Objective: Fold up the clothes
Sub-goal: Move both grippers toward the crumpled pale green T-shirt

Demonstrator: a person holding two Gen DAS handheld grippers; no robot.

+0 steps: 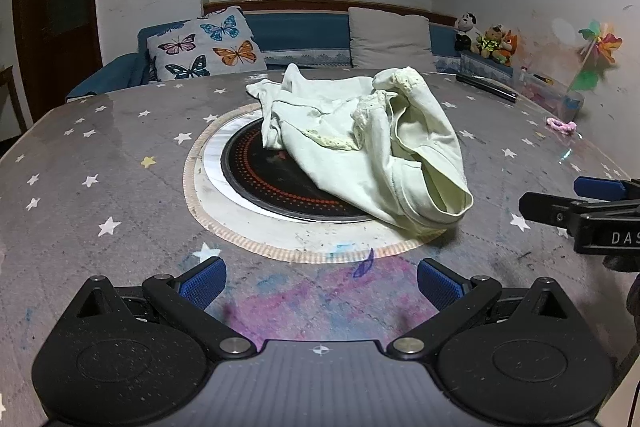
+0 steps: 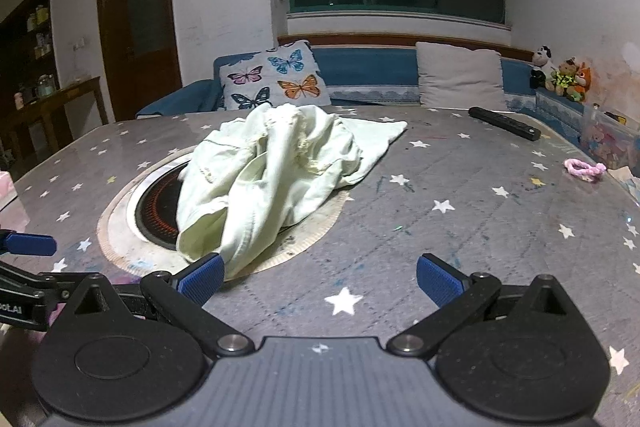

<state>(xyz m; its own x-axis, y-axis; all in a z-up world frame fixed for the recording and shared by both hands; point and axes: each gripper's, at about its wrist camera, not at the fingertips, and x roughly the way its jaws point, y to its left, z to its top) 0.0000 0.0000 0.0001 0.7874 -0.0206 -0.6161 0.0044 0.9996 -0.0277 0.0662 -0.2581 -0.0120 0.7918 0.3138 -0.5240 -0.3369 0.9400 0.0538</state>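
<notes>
One crumpled pale green cotton garment (image 1: 360, 139) with lace trim lies on the star-printed grey table (image 1: 100, 163). Left gripper (image 1: 320, 285) and right gripper (image 2: 320, 283) both stand wide open, holding nothing.

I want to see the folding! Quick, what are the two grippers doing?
Left gripper: open, holding nothing.
Right gripper: open, holding nothing.

Crumpled pale green lace-trimmed cotton garment (image 1: 360, 143) hides much of the round black hotplate with orange dots (image 1: 256, 179); type of garment can't be told. Right gripper (image 1: 560, 201) cut off by the left view's right edge, lettering on it clipped. Left gripper (image 2: 28, 255) cut by the right view's left edge. Clear plastic storage box (image 2: 610, 143) contents too blurred to identify. Colourful paper pinwheel (image 1: 598, 47) smeared, detail unclear.
</notes>
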